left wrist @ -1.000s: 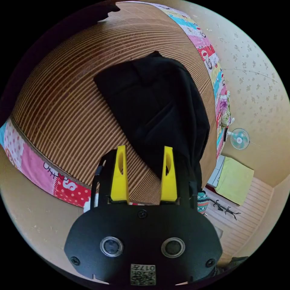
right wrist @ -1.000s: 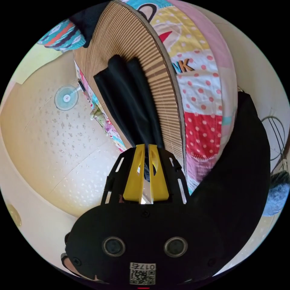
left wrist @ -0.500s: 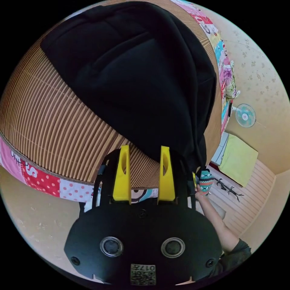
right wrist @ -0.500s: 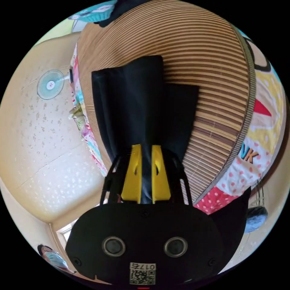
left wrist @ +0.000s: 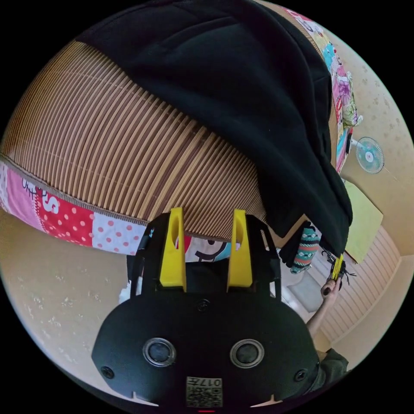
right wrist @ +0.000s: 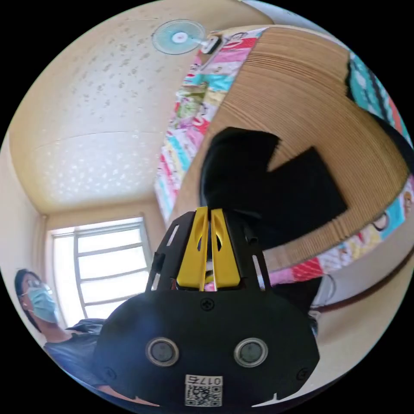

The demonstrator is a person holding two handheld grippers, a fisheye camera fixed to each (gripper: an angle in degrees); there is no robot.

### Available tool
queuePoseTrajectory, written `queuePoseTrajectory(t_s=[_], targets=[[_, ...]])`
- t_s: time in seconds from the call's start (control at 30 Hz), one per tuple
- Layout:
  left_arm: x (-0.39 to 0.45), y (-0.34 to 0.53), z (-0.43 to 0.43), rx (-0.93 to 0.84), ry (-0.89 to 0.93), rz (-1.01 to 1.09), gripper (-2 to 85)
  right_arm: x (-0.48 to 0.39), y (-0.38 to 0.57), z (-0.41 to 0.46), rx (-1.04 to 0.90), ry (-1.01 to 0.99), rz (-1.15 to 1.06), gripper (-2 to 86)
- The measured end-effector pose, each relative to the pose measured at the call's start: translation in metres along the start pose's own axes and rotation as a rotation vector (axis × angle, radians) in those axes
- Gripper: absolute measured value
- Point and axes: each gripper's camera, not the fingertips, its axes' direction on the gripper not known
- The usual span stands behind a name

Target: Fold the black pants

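The black pants (left wrist: 241, 86) lie on a striped bamboo mat (left wrist: 108, 142), and one end is lifted off its far edge. My left gripper (left wrist: 207, 212) hovers open over the mat's near edge, beside the pants, with nothing between its jaws. In the left gripper view my right gripper (left wrist: 337, 266) shows small at the right, held by a hand (left wrist: 326, 292) and pinching the lifted end. In the right gripper view the right gripper (right wrist: 208, 210) is shut where the black pants (right wrist: 276, 185) reach its tips; the cloth runs from there onto the mat (right wrist: 302, 99).
A patchwork quilt (left wrist: 64, 215) edges the mat. A wall fan (right wrist: 179, 36) hangs above the bed. A striped teal cloth (left wrist: 304, 251) and a yellow-green mat (left wrist: 364, 211) lie beyond the bed. A person (right wrist: 64, 345) stands before a window (right wrist: 108, 267).
My right gripper has carried its end of the pants up and away from the mat, and its view has rolled toward the window. The left gripper stays open and has drawn back toward the mat's edge.
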Motion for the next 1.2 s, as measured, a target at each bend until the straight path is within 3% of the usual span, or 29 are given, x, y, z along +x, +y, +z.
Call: queuePoseTrajectory(t_s=[0.13, 0.2, 0.3, 0.4, 0.6, 0.73, 0.83, 0.9, 0.93, 1.0, 1.1, 1.17, 1.2], targets=[[-0.022, 0.018, 0.001, 0.004, 0.038, -0.034, 16.2, 0.124, 0.008, 0.035, -0.12, 0.133, 0.192, 0.7], [-0.033, 0.026, -0.005, 0.023, 0.055, -0.041, 16.2, 0.19, 0.028, 0.037, -0.133, 0.119, 0.448, 0.7], [-0.028, 0.033, -0.035, 0.168, 0.047, -0.002, 15.5, 0.199, 0.055, 0.025, 0.024, -0.028, 0.46, 0.5], [-0.012, 0.028, -0.068, 0.333, 0.127, 0.054, 14.7, 0.191, 0.062, 0.044, -0.084, -0.066, 0.389, 0.4], [0.019, -0.043, -0.104, 0.434, 0.261, 0.038, 16.7, 0.173, 0.073, 0.085, -0.201, -0.151, 0.322, 0.4], [0.014, -0.086, -0.115, 0.473, 0.246, -0.078, 17.4, 0.171, 0.082, 0.095, -0.146, -0.301, 0.355, 0.3], [0.008, -0.106, -0.117, 0.438, 0.258, -0.128, 12.3, 0.178, 0.091, 0.102, -0.097, -0.417, 0.42, 0.3], [0.008, -0.102, -0.126, 0.414, 0.29, -0.031, 1.1, 0.19, 0.099, 0.104, -0.044, -0.507, 0.486, 0.3], [0.008, -0.097, -0.13, 0.416, 0.314, 0.017, 0.7, 0.194, 0.101, 0.104, -0.027, -0.529, 0.502, 0.3], [-0.001, -0.069, -0.148, 0.374, 0.581, 0.301, -0.3, 0.208, 0.11, 0.105, 0.045, -0.614, 0.563, 0.5], [-0.031, -0.001, -0.159, 0.241, 0.799, 0.614, -0.3, 0.223, 0.122, 0.105, 0.139, -0.69, 0.617, 1.0], [-0.071, 0.044, -0.156, 0.213, 0.818, 0.618, 0.0, 0.229, 0.128, 0.105, 0.19, -0.712, 0.633, 1.5], [-0.106, 0.069, -0.149, 0.229, 0.815, 0.519, 0.4, 0.232, 0.131, 0.106, 0.217, -0.73, 0.624, 2.1]])
